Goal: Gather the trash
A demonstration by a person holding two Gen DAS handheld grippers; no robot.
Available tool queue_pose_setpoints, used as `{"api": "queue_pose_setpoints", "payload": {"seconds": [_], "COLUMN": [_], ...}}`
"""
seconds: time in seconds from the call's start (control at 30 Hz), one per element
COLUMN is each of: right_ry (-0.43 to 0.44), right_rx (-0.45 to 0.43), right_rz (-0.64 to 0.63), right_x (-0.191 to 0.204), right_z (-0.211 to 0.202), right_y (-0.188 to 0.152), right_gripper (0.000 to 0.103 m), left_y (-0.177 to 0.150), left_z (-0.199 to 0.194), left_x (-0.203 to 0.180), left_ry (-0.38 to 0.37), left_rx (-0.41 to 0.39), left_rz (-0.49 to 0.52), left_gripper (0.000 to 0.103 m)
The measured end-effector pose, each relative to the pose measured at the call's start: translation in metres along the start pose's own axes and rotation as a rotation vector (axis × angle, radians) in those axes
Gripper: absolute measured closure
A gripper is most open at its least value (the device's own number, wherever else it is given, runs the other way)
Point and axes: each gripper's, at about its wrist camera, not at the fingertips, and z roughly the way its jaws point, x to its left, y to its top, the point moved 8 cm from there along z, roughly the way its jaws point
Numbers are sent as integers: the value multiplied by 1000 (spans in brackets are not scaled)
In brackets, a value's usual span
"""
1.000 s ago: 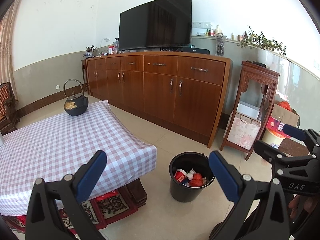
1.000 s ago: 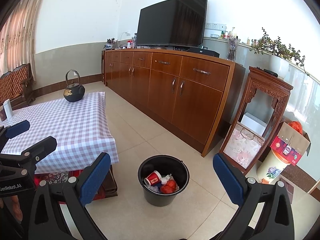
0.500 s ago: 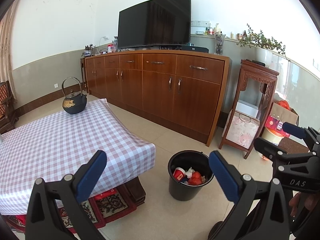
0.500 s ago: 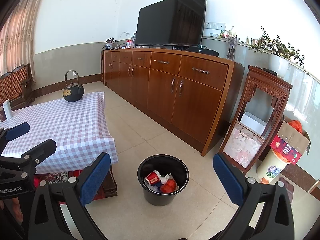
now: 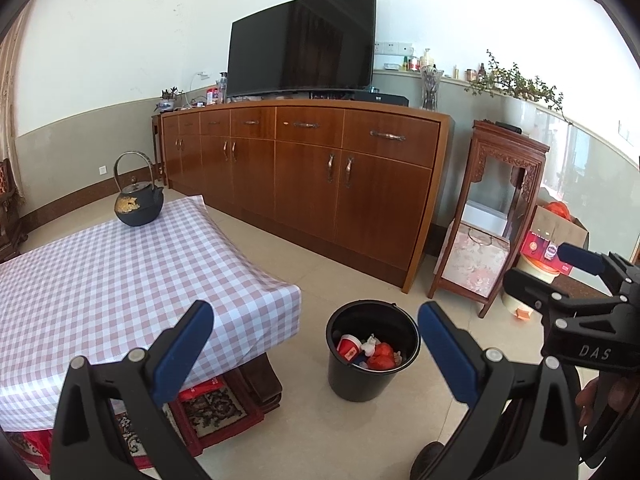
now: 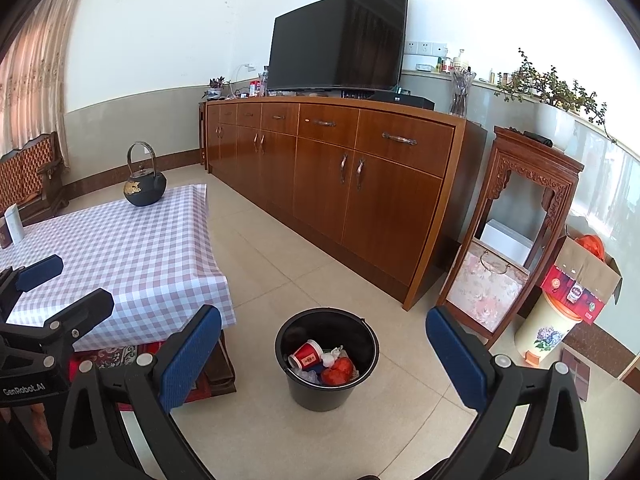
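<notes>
Jaws on both grippers stand wide apart, nothing between them. Left gripper [image 5: 312,344] and right gripper [image 6: 324,348] are both held above the floor, angled down, neither touching anything.

Both point at the black bucket [image 6: 327,392], which stands upright on the tile floor [image 6: 260,264] just off the table's near corner. Trash is inside it: red paper cup [image 6: 306,360] lying on its side, white crumpled scrap [image 6: 331,357], red-orange wad [image 6: 339,372], something pale under them that's too small to tell. Level sits well below the rim, so there's room left.

My read: collection looks mostly done. Empty, spread jaws aimed at the bin fit a post-drop or scanning pose. No loose trash visible on floor or table.

Surroundings:
- Table with checked cloth [image 5: 120,272], only a dark iron kettle [image 5: 138,204] at its far end. Not trash, I'd say.
- White upright card-like item [image 6: 14,222] at the table's left edge in the right view; can't identify it.
- Red patterned rug [image 5: 208,412] and dark bundle under the table, partly hidden by the cloth overhang.
- Long wooden sideboard [image 6: 360,184] with TV [image 6: 340,40] along the wall.
- Carved stand [image 6: 520,232] right of it, then a cardboard box [image 6: 584,276] on a floral tub [image 6: 548,332].

Obstructions: path to the bucket is open tile. Table corner and cloth hang close to the bucket on the left side, a snag risk for the left gripper on a low approach. Anything left under the table would need a reach beneath the overhang.
</notes>
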Motion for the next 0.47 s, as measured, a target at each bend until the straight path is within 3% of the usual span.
{"api": "queue_pose_setpoints", "payload": {"seconds": [0.47], "right_ry": [-6], "right_rx": [0], "right_rz": [5], "right_x": [-4], "right_z": [1], "right_y": [-1], "right_gripper": [0], "left_y": [0], "left_z": [3], "left_x": [5], "left_ry": [17], "left_rx": [0], "left_rz": [-5], "left_gripper": [1]}}
